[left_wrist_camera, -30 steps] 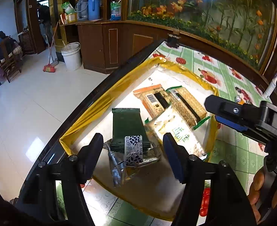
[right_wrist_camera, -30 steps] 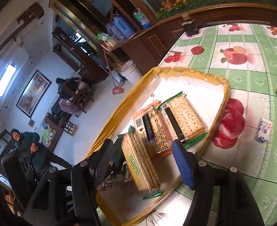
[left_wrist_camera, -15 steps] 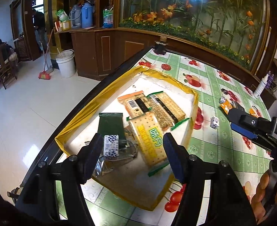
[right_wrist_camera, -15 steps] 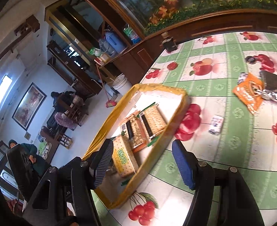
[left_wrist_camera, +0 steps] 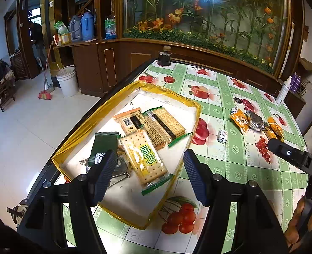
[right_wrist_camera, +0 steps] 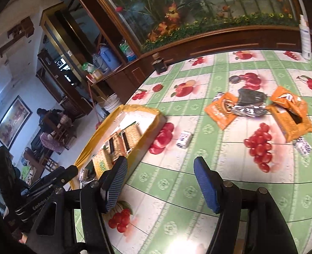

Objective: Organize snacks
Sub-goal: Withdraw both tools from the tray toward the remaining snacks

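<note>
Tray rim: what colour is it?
Yellow-gold; the tray rim shows best in the left wrist view.

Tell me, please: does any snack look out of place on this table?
Yes. Several snacks lie loose on the tablecloth, outside the yellow tray: orange packets, a crumpled silver wrapper and a small white packet.

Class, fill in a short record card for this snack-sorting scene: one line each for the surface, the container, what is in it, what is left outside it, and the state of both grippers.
Surface: table with a green fruit-print cloth
Container: yellow-rimmed tray at the table's edge
In tray: cracker packs, green packet
Outside tray: orange packets, silver packet, small candies
Left gripper: open, empty
Right gripper: open, empty
</note>
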Tool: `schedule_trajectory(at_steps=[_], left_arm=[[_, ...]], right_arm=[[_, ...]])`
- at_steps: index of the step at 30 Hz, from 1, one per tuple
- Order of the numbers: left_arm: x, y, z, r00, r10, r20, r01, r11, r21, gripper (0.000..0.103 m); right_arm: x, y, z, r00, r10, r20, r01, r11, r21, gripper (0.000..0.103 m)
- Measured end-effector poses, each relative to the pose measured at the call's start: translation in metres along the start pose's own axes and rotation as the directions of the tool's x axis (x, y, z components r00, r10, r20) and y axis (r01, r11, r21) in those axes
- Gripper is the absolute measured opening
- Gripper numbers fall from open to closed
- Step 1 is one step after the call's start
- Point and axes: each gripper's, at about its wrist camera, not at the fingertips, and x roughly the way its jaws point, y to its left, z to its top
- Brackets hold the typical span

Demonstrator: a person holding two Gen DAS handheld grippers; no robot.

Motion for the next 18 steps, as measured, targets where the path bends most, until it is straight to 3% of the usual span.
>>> schedule_trajectory(at_steps=[11, 18], left_arm=[[-0.004, -0.023, -0.001, 1.000, -0.019, -0.007, 0.020, 0.999, 0.035, 0.065], [0.002, -0.050, -0.004, 0.997, -0.067, -0.041, 0.070, 0.995, 0.073, 0.065]], right_arm=[[-0.032, -0.042, -0.008, 0.996, -0.080, 0.030, 0.079, 0.996, 0.030, 0.067], [-0.048, -0.074, -0.015, 0.990, -0.139, 0.030, 0.137, 0.988, 0.065, 0.067]])
